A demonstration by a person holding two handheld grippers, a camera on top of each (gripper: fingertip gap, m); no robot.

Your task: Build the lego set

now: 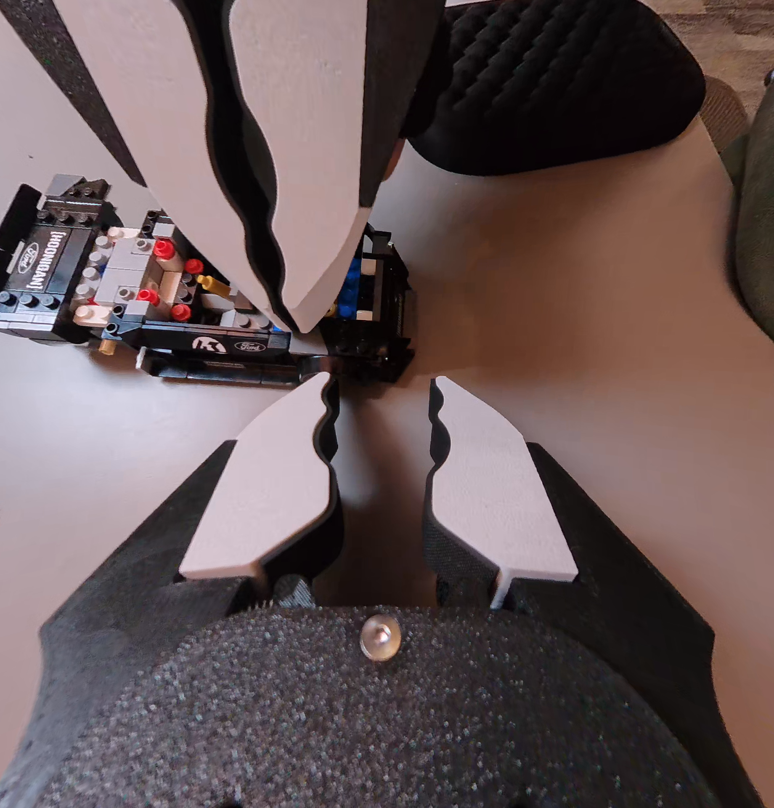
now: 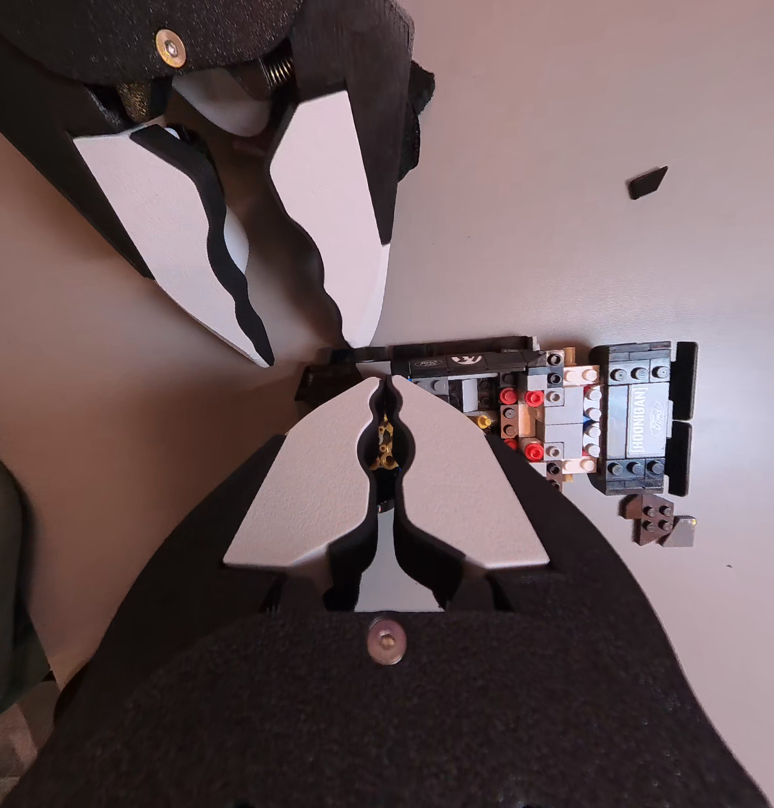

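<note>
The half-built lego car [image 2: 551, 419] lies on the tabletop [image 2: 595, 175]. The right tongs [image 2: 388, 381] press nearly closed onto its dark end; what they pinch is hidden. The left tongs [image 1: 378, 384] stand open, empty, touching the car's side. Best to brace there while pressing straight down. Loose dark bricks [image 2: 652, 522] wait beside it.

the black lego car [image 1: 127, 301] bears white lettering and oval badges, left unquoted.

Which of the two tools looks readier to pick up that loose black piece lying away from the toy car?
The left tool: it is open and empty. The right tool is shut over the car. The loose black piece lies apart on the table.
</note>
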